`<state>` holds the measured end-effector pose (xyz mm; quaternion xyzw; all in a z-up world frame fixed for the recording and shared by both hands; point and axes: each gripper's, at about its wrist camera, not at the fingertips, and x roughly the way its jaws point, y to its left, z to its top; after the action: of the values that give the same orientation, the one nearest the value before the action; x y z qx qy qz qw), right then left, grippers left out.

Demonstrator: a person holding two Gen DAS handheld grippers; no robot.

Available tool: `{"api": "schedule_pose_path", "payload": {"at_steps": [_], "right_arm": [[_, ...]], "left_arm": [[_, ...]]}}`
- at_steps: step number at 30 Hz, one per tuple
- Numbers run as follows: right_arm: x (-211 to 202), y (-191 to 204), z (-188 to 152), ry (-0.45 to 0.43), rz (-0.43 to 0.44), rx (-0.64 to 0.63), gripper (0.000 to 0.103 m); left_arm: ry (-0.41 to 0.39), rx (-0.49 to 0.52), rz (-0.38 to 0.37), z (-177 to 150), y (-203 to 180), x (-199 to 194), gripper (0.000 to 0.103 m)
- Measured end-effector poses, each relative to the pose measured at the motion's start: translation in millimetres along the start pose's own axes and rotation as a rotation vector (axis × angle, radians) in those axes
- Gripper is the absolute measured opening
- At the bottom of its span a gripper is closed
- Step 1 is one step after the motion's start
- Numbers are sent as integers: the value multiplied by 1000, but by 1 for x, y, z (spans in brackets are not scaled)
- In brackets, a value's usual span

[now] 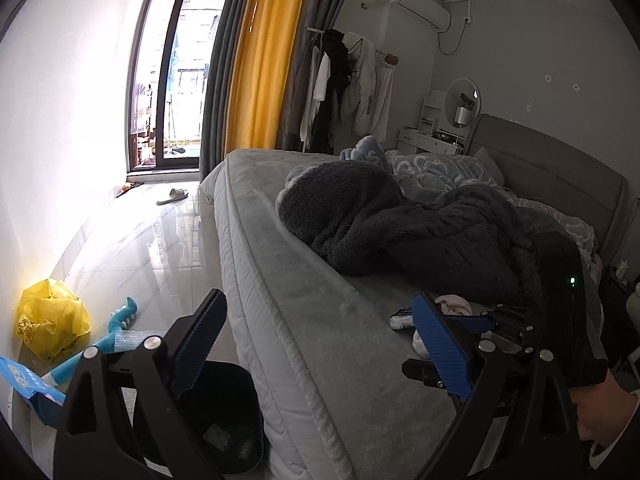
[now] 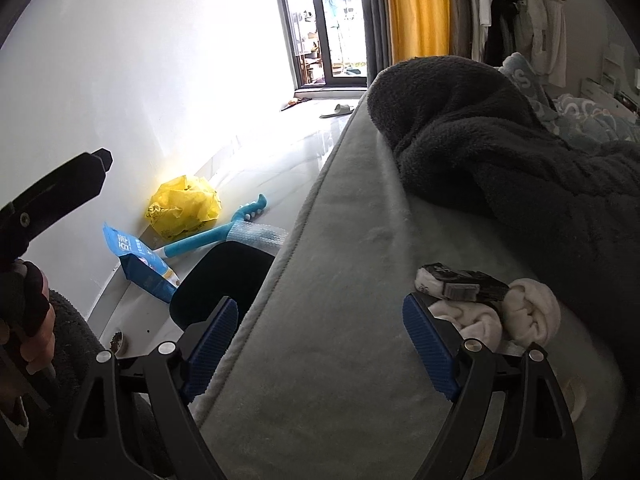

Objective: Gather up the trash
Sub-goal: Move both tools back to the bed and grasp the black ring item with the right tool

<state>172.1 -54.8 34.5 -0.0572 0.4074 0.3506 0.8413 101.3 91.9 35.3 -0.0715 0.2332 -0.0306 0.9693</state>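
Black bin (image 1: 224,416) on floor beside bed (image 1: 304,320); contents hard to tell. Left tool (image 1: 320,344) spread wide, empty. Right tool (image 2: 320,344) spread, empty, near white tissues (image 2: 524,316).

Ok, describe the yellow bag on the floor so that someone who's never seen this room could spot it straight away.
Start at the bed and look down its side to the glossy floor by the white wall. There, beyond the black bin, trash lies along the wall's foot. The yellow bag is the crumpled plastic one beside a blue packet, the only yellow piece.
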Motion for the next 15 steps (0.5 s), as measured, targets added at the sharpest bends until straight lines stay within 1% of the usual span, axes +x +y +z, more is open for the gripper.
{"api": "schedule_pose_path", "payload": {"at_steps": [5, 15], "right_arm": [[-14, -32, -3, 0, -35, 9, 86], [-38, -93, -9, -6, -30, 64, 86]], "left_arm": [[24, 3, -31, -3, -14, 10, 95], [85, 49, -71, -16, -50, 30, 95]]}}
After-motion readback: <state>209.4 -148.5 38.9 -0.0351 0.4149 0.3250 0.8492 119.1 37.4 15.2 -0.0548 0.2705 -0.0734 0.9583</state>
